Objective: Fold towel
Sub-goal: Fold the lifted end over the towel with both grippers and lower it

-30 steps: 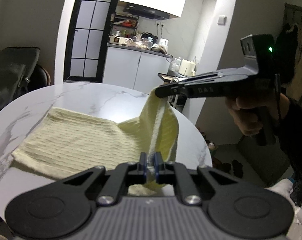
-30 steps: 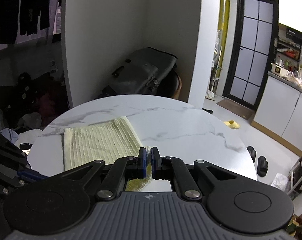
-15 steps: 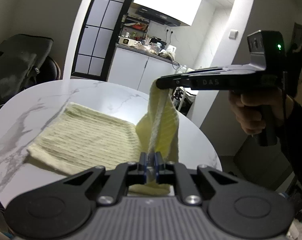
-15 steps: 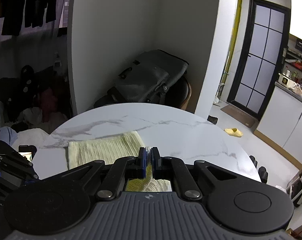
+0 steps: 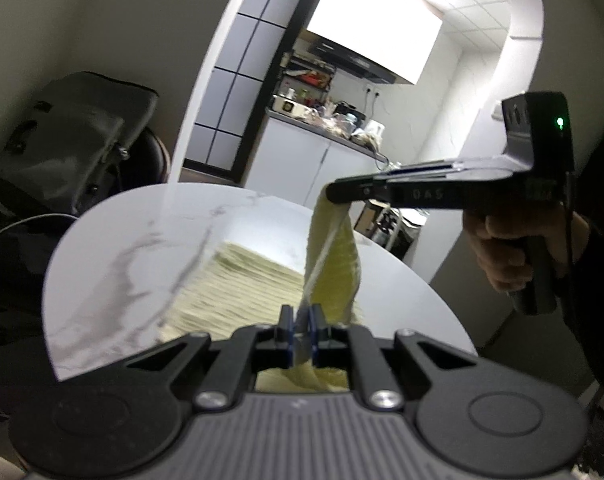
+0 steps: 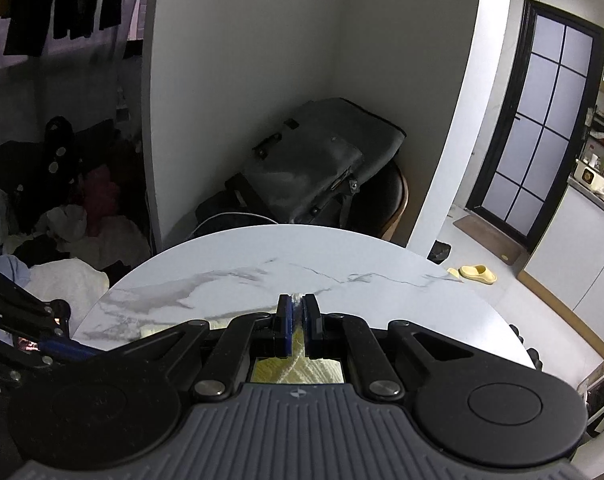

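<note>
A pale yellow ribbed towel (image 5: 238, 280) lies partly on the round white marble table (image 5: 142, 232). My left gripper (image 5: 300, 320) is shut on one towel corner. My right gripper (image 5: 333, 194) is shut on the other corner and holds it higher, so the lifted edge hangs as a strip between them. In the right wrist view my right gripper (image 6: 298, 310) pinches the towel (image 6: 298, 368), which shows only just under the fingers. The left gripper (image 6: 42, 344) shows at the left edge there.
A grey bag on a dark chair (image 6: 321, 176) stands behind the table (image 6: 262, 264). Piled clothes (image 6: 70, 224) lie on the floor at the left. A kitchen counter (image 5: 321, 128) and a dark-framed glass door (image 6: 549, 128) are beyond. A yellow slipper (image 6: 477, 273) lies on the floor.
Both grippers have lifted the held towel edge higher and carried it over the flat part. Less of the flat towel shows in both views.
</note>
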Demonstrator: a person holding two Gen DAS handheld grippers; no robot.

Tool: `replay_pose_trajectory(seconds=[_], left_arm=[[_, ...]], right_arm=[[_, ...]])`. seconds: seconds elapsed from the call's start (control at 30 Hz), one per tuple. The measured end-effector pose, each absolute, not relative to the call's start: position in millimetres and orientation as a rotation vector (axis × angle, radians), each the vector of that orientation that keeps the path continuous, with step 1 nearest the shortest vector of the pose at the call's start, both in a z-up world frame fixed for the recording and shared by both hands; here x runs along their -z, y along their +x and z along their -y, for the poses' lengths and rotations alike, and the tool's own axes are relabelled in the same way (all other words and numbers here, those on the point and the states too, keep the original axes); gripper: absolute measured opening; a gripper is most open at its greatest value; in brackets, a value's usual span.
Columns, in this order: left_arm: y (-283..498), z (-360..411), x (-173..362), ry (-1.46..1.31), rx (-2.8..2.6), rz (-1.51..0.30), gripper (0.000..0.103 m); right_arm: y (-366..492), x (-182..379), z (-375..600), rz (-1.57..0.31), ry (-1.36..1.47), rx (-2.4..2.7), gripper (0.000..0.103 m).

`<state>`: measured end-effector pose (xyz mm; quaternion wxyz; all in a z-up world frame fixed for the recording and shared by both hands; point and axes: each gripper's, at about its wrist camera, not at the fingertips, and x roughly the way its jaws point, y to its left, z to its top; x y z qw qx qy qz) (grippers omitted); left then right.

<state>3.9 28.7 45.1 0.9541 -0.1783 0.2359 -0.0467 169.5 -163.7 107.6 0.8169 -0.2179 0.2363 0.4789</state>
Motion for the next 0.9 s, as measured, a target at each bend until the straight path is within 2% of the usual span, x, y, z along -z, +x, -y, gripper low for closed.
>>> replay_pose_trajectory(seconds=[0.57, 0.67, 0.83, 0.9], left_arm=[[34.8, -90.1, -11.9, -0.453, 0.025, -0.520, 0.008], [38.0, -96.8, -7.2, -0.469, -0.004, -0.531, 0.010], [35.6, -107.4, -4.4, -0.468, -0.058, -0.543, 0.011], [34.3, -110.4, -4.4, -0.469, -0.066, -0.543, 0.011]], right_arm=[[199.4, -69.1, 107.0, -0.628, -0.466, -0.970, 0.006], [203.5, -67.5, 102.0, -0.634, -0.446, -0.959, 0.011], [206.8, -70.0, 102.5, -0.608, -0.412, -0.935, 0.029], [207.8, -72.3, 105.3, -0.598, -0.393, -0.940, 0.031]])
